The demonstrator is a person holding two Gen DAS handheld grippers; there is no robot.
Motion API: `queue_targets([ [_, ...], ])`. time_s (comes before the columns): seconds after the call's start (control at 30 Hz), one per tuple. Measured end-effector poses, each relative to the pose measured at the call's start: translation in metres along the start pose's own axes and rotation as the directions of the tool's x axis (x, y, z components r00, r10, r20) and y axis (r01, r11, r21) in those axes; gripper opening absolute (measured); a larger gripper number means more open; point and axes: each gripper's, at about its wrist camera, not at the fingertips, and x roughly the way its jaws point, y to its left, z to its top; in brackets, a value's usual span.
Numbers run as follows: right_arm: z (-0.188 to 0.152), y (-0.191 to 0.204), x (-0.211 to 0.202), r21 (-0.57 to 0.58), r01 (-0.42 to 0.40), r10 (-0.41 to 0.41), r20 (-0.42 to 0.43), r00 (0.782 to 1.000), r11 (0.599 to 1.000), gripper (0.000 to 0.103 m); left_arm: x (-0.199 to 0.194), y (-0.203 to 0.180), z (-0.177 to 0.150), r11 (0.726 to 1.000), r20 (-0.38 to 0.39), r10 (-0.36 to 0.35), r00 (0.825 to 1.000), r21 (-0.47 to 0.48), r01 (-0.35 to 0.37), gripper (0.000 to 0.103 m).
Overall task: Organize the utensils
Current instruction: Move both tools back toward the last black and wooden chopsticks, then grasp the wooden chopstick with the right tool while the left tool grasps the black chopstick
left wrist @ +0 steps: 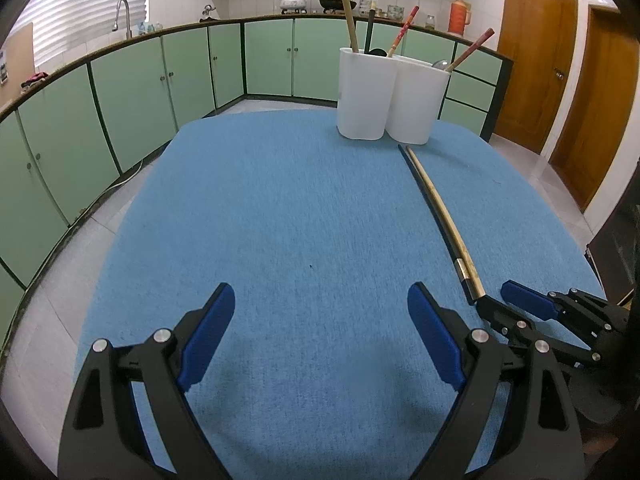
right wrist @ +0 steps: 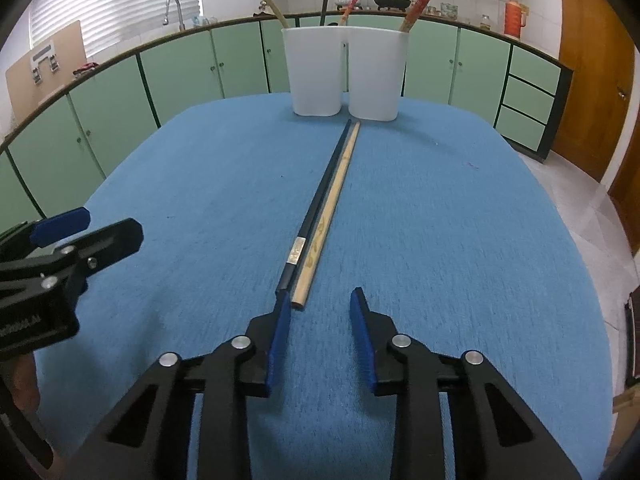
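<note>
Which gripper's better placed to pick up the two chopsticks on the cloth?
Right. The right gripper sits at the near ends of the black chopstick and bamboo chopstick, lined up along them. The left gripper hangs open over bare blue cloth, off to the side.

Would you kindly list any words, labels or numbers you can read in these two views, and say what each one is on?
No text here can be read with confidence.
White lettering on the body of the left claw, right wrist view: cut off and blurred, unreadable.
Pale band on the black chopstick: marks too small to read.
Printing on the bamboo chopstick: looks like a drawn pattern, not legible text.
White utensil holder: no label visible.
</note>
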Motion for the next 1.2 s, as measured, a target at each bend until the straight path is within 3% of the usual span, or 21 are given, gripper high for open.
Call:
queue_targets([
  [0.17,0.003,-0.011,0.001,0.043,-0.009,0.009,-0.004,1.000,0.999,0.011,0.001,-0.001,-0.001,1.000,0.000,-0.001,1.000,0.000,0.001,0.086],
  [0.6,-0.004,-0.017,-0.005,0.073,-0.056,0.055,0.010,0.998,0.996,0.015,-0.001,-0.003,-0.001,1.000,0.000,-0.004,1.000,0.003,0.004,0.086],
  [0.77,-0.004,-0.008,-0.003,0.032,0.001,-0.001,0.003,1.000,0.999,0.014,-0.001,-0.004,0.000,1.000,-0.002,-0.007,1.000,0.000,0.007,0.086],
  [0.87,-0.003,-0.005,-0.002,0.024,0.025,-0.025,0.001,1.000,0.999,0.007,-0.002,-0.005,-0.001,1.000,-0.001,-0.012,1.000,0.004,0.012,0.086],
  [1.2,-0.007,-0.030,-0.013,0.108,0.020,-0.021,0.009,1.000,0.994,0.006,-0.002,-0.024,0.002,0.998,-0.003,-0.055,0.999,0.008,0.055,0.085],
])
